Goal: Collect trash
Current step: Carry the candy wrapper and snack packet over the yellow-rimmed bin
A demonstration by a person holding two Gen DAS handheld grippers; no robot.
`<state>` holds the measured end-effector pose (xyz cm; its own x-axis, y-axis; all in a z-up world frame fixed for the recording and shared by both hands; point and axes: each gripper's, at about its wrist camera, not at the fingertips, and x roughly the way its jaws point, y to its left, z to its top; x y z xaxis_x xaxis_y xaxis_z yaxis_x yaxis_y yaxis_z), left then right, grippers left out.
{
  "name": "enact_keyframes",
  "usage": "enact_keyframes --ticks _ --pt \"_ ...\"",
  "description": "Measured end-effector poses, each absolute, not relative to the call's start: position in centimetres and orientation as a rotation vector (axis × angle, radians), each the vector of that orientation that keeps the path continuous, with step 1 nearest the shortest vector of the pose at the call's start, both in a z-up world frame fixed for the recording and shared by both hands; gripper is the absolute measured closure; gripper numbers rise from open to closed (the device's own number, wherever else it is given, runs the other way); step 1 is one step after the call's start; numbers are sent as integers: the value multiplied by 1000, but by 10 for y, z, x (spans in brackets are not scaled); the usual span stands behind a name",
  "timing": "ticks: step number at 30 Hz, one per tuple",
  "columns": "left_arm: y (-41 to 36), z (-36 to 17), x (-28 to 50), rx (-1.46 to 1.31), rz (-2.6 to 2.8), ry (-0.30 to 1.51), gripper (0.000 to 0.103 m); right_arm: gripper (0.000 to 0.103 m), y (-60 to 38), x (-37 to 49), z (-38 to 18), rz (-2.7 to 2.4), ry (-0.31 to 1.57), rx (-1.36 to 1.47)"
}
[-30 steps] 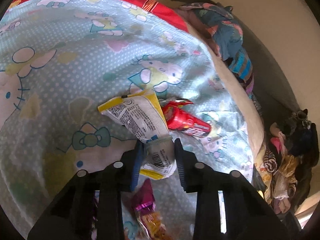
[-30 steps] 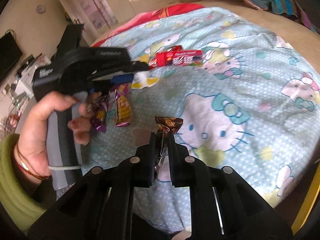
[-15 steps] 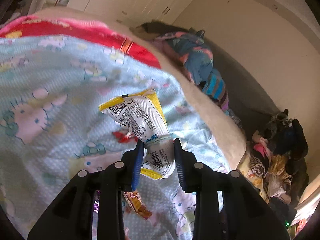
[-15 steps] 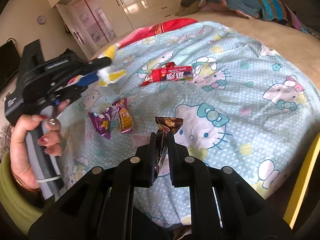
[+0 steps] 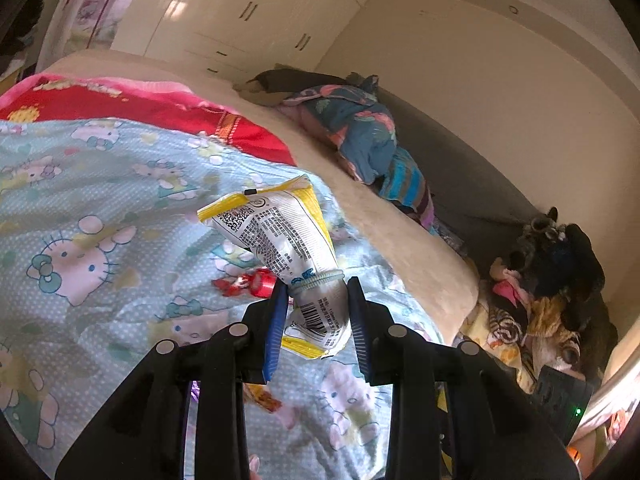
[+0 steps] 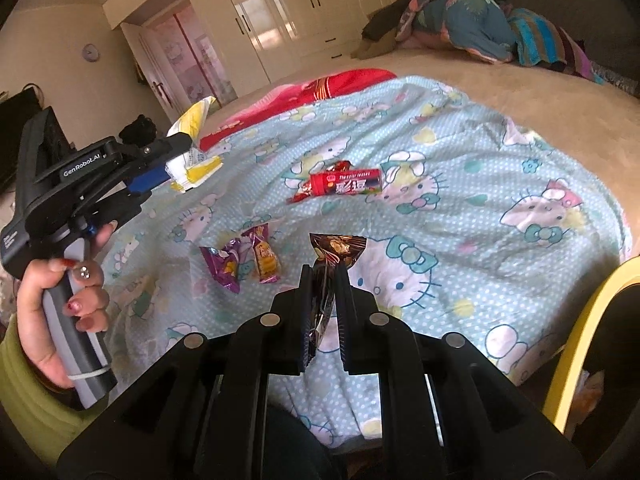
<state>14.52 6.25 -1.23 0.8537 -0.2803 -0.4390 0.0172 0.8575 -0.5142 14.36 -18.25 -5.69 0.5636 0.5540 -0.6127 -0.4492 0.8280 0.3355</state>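
Note:
My left gripper [image 5: 316, 296] is shut on a yellow and white snack bag [image 5: 280, 236] tied with a rubber band and holds it well above the Hello Kitty blanket [image 5: 100, 208]; it also shows in the right wrist view [image 6: 192, 152]. My right gripper [image 6: 326, 276] is shut on a brown wrapper [image 6: 336, 248] held above the blanket [image 6: 480, 184]. A red candy tube [image 6: 346, 186], a purple wrapper [image 6: 224, 266] and a pink-orange wrapper [image 6: 266, 260] lie on the blanket. The red tube [image 5: 256, 282] shows partly behind the bag in the left wrist view.
A bundle of blue and striped clothes [image 6: 480, 20] lies at the bed's far side. A red blanket [image 5: 140, 108] lies beyond the blue one. A yellow rim [image 6: 580, 328] stands at the right edge. Clothes and toys [image 5: 540, 280] pile up beside the bed.
My left gripper has lifted the snack bag off the blanket and risen, tilting the view up toward the wardrobes. My right gripper keeps the brown wrapper and has drawn back slightly.

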Motion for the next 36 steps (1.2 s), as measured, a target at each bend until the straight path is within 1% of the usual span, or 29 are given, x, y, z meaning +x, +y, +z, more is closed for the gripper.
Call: enact_keyframes --ticks 17,36 --pt "18 5 132 -435 -279 524 74 95 -218 129 -33 537 702 183" --pt "-22 8 123 -392 -387 550 74 95 -269 120 -24 431 665 230"
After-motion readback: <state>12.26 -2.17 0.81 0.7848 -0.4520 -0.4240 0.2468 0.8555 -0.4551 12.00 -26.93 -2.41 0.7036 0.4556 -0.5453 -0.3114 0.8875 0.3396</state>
